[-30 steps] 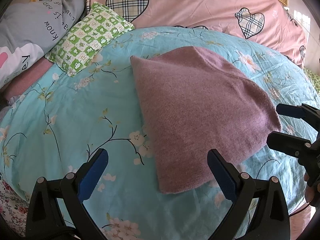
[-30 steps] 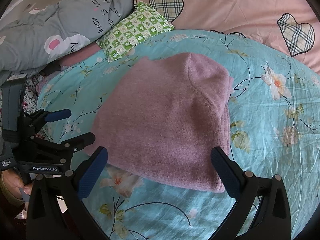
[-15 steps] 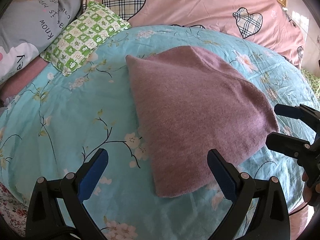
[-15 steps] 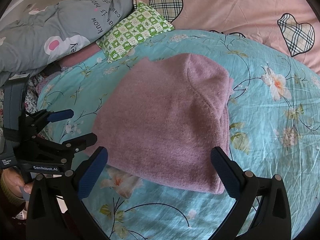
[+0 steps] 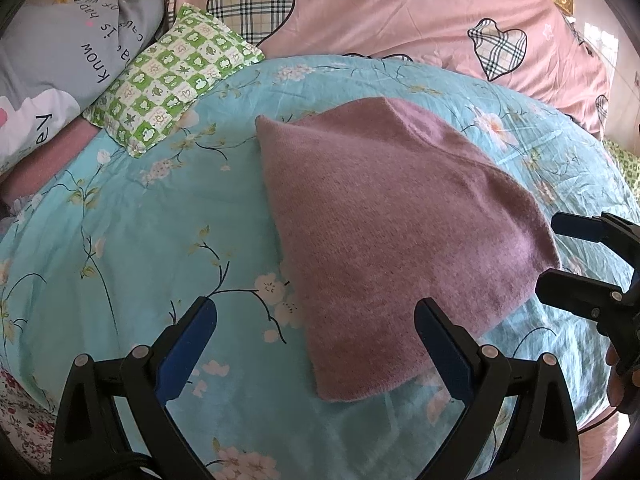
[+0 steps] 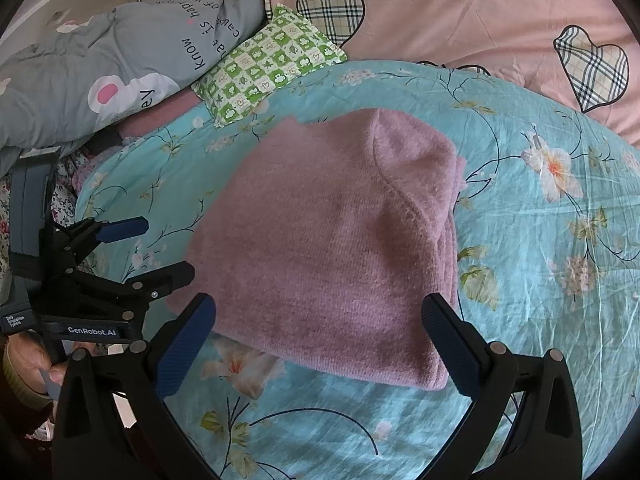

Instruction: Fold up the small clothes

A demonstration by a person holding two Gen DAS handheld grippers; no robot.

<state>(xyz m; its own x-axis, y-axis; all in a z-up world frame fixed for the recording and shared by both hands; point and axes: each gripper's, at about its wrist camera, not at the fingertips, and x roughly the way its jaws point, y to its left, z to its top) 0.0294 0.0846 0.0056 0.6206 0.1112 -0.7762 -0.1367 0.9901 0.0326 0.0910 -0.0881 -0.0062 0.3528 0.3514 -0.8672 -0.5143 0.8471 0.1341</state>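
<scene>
Item: mauve knit garment [image 5: 384, 248], folded into a compact layered bundle, lying flat on the turquoise floral bedsheet [image 5: 140, 240] near the middle of the bed. Left gripper [image 5: 316, 336]: jaws spread wide, empty, poised above the garment's near-left corner without touching it. Right gripper [image 6: 320, 332]: jaws spread wide, empty, poised over the garment's near edge. Surroundings: green checked pillow [image 6: 268, 64], grey printed pillow [image 6: 100, 76] and pink quilt with plaid hearts [image 5: 400, 12] at the far side.

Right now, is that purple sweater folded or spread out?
Folded. The sweater lies as a compact bundle on the bedsheet, with stacked layers showing along its right edge.
</scene>
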